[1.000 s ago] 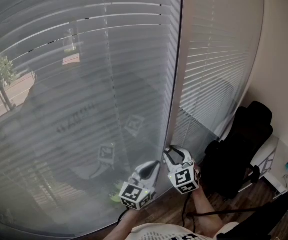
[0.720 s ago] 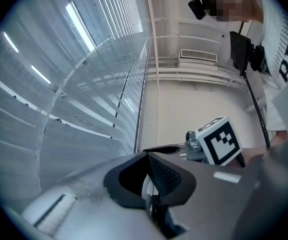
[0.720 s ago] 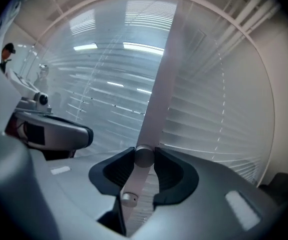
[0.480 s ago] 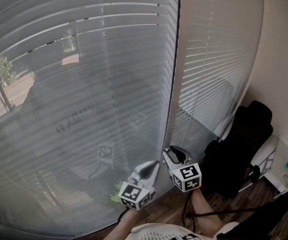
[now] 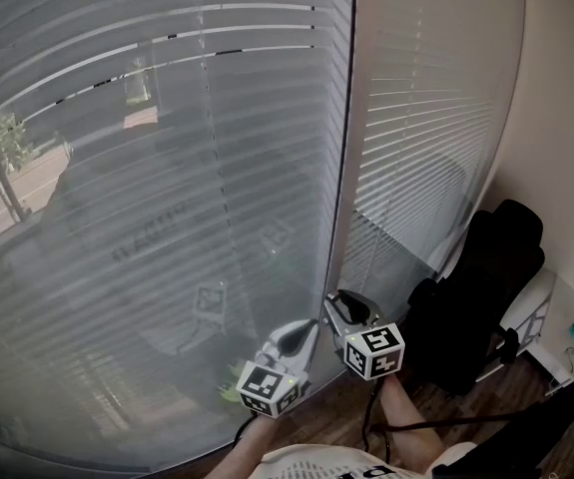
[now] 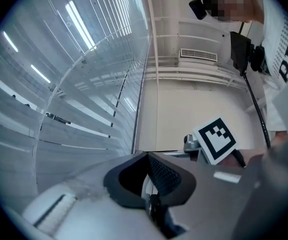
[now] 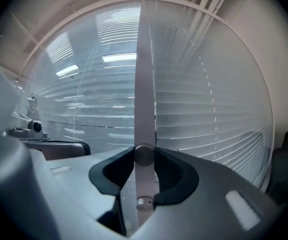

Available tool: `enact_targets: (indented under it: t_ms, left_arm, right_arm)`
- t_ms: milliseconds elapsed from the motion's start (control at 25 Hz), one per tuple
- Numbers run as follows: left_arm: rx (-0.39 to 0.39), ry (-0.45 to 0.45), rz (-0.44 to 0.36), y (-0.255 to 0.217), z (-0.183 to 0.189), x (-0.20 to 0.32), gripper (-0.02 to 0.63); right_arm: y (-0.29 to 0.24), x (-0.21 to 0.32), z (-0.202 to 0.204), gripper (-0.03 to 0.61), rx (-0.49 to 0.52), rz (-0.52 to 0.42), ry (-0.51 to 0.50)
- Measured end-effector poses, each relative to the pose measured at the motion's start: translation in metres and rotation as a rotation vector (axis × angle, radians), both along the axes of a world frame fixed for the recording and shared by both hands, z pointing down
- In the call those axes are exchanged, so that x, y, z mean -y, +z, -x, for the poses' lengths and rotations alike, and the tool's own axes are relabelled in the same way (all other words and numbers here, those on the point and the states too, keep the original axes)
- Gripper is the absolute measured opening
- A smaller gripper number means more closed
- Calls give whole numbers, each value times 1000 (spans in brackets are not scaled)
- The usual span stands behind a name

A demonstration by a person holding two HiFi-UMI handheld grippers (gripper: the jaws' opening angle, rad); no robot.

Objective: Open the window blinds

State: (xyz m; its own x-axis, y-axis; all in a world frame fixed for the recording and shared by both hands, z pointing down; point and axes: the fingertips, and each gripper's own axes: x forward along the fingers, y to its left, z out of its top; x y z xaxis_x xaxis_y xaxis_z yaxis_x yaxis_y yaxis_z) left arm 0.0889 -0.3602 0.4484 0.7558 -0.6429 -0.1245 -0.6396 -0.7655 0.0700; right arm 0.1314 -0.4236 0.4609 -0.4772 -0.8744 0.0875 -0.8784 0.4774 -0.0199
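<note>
Two tools are held low before the window blinds point(image 5: 167, 188), which hang fully lowered across the glass. The right tool point(image 7: 144, 156) is closed on the tilt wand point(image 7: 145, 84), which hangs upright between the two blind panels and is pinched between both pads. The left tool point(image 6: 147, 155) is seen with its jaw tips brought together and nothing between them, and it is held just beside the right one. The slats are judged to be only partly turned. A tree and a road can be made out through the left panel, yet most slats are angled enough to veil the view. More twisting of the wand is thought to be needed before the blinds count as open.
</note>
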Motion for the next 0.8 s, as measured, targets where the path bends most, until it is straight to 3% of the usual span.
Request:
enact_targets:
  t_ms: [80, 280, 400, 640, 800]
  left_arm:
    - [1, 1, 2, 1, 0, -1, -9]
    - [3, -6, 3, 0, 2, 0, -9]
    - [-1, -11, 1, -1, 3, 1, -9]
    - [0, 1, 9, 4, 0, 2, -9]
    - [-1, 2, 10, 4, -1, 4, -9]
  right_arm:
    - [0, -1, 0, 134, -59, -25, 2]
    - [-6, -7, 6, 135, -374, -141, 8]
    - [-7, -8, 11, 136, -508, -185, 4]
    - [-5, -7, 13, 135, -596, -242, -12]
    - [-5, -7, 13, 135, -567, -234, -25]
